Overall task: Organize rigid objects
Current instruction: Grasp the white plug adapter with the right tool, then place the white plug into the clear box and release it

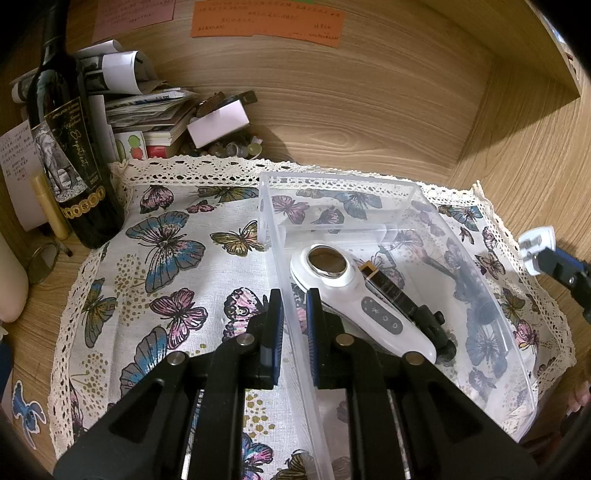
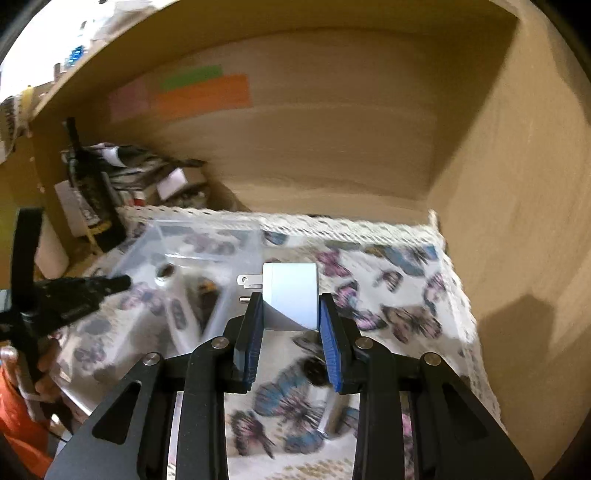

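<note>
A clear plastic bin (image 1: 417, 206) stands on the butterfly cloth (image 1: 177, 266). My left gripper (image 1: 294, 301) is shut on the bin's near left wall. Inside the bin lie a white handheld device (image 1: 362, 306) with an oval metal head and a black gadget (image 1: 417, 306) beside it. My right gripper (image 2: 290, 308) is shut on a white plug adapter (image 2: 291, 295), its metal prongs pointing left, held above the cloth right of the bin (image 2: 207, 240). In the left wrist view the adapter (image 1: 535, 247) shows at the right edge, with the right gripper mostly cut off.
A dark wine bottle (image 1: 70, 147) stands at the left, with a stack of books and papers (image 1: 147, 110) behind it. Wooden shelf walls (image 1: 517, 129) close in at the back and right. Coloured paper notes (image 1: 266, 18) stick to the back wall. A person's hand and orange sleeve (image 2: 22, 398) show at lower left.
</note>
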### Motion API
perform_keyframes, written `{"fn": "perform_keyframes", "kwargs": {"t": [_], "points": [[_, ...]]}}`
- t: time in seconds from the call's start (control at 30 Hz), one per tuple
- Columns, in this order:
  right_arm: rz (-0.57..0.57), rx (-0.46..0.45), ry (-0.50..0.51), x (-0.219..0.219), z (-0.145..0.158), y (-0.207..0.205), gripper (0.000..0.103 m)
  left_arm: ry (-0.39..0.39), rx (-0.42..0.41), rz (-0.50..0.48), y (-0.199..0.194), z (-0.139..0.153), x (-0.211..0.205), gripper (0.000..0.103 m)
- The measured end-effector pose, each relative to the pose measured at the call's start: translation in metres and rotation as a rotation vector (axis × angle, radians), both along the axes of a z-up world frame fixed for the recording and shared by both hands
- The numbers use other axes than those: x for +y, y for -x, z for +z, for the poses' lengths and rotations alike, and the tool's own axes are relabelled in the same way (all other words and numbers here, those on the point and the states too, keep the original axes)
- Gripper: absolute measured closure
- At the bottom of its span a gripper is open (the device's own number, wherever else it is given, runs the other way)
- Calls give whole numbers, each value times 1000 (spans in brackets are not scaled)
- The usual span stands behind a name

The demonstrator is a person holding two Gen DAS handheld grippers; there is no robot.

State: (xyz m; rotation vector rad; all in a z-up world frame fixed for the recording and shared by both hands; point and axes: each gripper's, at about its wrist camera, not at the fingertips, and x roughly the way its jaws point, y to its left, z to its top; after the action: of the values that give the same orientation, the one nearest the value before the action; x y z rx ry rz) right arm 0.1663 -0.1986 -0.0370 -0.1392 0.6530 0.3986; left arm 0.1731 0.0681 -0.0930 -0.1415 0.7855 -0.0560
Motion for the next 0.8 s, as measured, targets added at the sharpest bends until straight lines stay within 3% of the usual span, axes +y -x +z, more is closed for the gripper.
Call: {"fn": "perform_keyframes", "kwargs": {"t": [0.2,0.4,0.8], "points": [[105,-2,-6,30,2,-2,76,-1,-1,0,0,0,0,91],[196,29,51,61,-9,-6,76,0,-1,-2,1,-1,-2,91],[268,143,178,100,-37,-31,76,1,-2,-2,1,-1,-2,91]]}}
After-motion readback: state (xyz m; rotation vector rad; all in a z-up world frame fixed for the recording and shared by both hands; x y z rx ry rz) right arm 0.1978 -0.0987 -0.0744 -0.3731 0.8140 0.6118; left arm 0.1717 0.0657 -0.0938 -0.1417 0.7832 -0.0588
